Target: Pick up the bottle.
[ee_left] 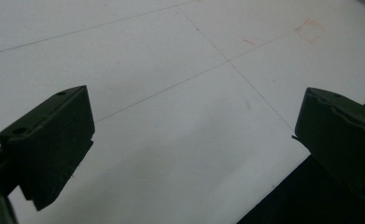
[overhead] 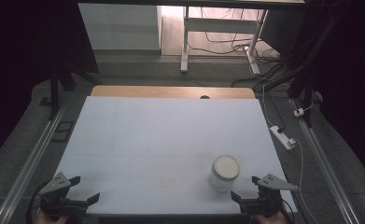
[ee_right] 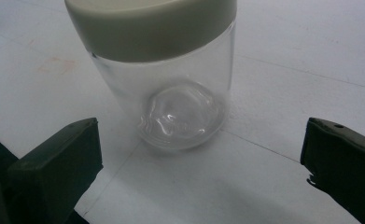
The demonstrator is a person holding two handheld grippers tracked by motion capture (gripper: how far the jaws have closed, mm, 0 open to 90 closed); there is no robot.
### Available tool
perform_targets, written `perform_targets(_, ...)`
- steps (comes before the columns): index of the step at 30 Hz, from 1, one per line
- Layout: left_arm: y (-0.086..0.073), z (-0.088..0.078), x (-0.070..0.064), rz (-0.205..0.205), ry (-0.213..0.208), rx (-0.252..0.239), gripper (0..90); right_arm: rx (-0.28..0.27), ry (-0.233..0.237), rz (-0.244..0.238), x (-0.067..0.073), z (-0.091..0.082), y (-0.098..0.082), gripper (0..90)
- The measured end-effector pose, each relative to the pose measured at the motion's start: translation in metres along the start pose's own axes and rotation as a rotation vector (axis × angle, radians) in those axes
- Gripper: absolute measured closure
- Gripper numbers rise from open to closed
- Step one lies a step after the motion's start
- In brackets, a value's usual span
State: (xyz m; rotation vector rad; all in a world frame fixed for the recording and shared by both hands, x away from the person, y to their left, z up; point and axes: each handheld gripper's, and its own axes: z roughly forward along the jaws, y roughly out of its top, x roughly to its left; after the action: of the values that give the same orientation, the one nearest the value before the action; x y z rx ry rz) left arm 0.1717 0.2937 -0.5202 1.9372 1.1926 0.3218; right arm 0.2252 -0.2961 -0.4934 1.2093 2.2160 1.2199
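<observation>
A clear glass jar [overhead: 224, 173] with a cream screw lid stands upright on the white board [overhead: 171, 135], toward its front right. In the right gripper view the jar [ee_right: 171, 88] is close ahead, empty, just beyond the jaw tips. My right gripper [overhead: 245, 188] rests at the board's front right corner, open, a short way right of the jar and apart from it. At the front left corner my left gripper [overhead: 84, 188] is open over bare board, with nothing between its jaws [ee_left: 194, 140].
Thin pencil lines and a faint red square [ee_left: 311, 31] mark the board. A wooden tabletop edge [overhead: 171, 91] shows behind it. A white power strip [overhead: 283, 136] and cables lie on the floor at the right; metal rails [overhead: 31, 158] run along both sides.
</observation>
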Motion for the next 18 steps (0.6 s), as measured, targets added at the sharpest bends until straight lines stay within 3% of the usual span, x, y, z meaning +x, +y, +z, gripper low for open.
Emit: perform_targets(18, 0.0007, 0.0015, 0.0009, 0.005, -0.024, 0.015, 0.0, 0.016, 0.012, -0.009, 0.0007, 0.0016, 0.0006, 0.0)
